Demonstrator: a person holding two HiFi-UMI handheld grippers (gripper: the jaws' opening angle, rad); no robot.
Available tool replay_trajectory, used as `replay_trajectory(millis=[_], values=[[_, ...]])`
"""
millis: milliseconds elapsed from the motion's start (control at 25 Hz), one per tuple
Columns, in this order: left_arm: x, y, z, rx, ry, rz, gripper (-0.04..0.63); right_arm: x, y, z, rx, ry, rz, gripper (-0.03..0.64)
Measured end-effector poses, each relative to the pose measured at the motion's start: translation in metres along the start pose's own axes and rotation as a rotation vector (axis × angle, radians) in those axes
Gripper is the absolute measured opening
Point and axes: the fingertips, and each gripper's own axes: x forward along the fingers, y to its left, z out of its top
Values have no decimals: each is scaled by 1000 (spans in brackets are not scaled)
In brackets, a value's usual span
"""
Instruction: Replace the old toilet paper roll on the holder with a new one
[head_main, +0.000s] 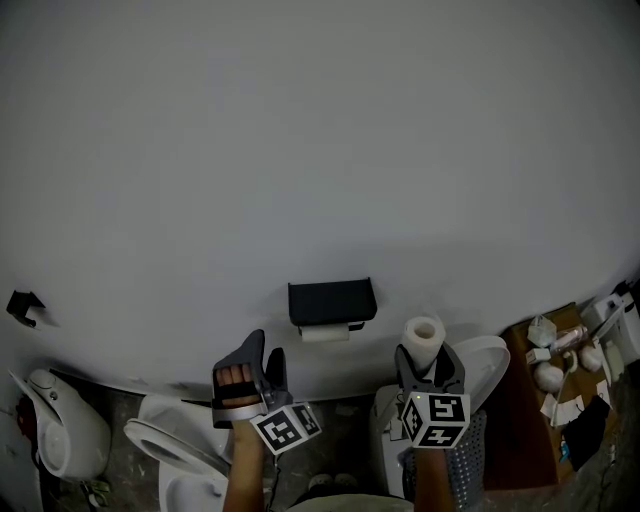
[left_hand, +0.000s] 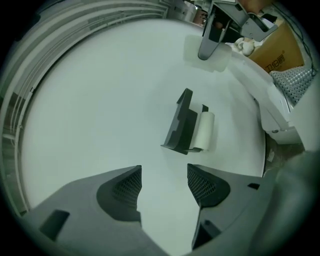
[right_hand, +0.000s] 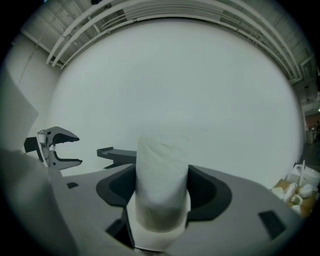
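A black holder (head_main: 331, 300) is fixed to the white wall, with the thin old roll (head_main: 325, 334) hanging under it. My left gripper (head_main: 262, 352) hovers below and to the left of the holder, open, with nothing between its jaws. In the left gripper view the holder (left_hand: 182, 122) and old roll (left_hand: 204, 131) lie straight beyond the open left gripper (left_hand: 164, 175). My right gripper (head_main: 428, 362) is shut on the new white roll (head_main: 424, 338), held upright, right of the holder. The new roll (right_hand: 161, 185) fills the right gripper (right_hand: 161, 175); the holder (right_hand: 117, 155) shows to its left.
White toilets (head_main: 165, 450) stand below the wall at the lower left, another white toilet (head_main: 492, 362) at the right. A cardboard box (head_main: 560, 372) with small white items sits at the far right. A black hook (head_main: 24, 305) sticks out of the wall at the left.
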Motion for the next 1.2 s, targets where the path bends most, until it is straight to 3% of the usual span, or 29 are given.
replay_trajectory(millis=[360,520,800,960,1200], values=[[5,-34,29,11,-54,-86,276,-7,-16,-6,-3,8,-22,291],[13,-64,49,52,-88,-146,276,-7,-28,-8,-4,10,-32,291],[34,-90,71,137,-122,-171,276,-11,-51,-8,4,11,-68,291],[47,-96,80,220,-117,-166,276,-13,-63,-11,8,15,-87,291],[59,-111,88,234,-82,-198,276,-15,-82,-13,23,18,-116,291]])
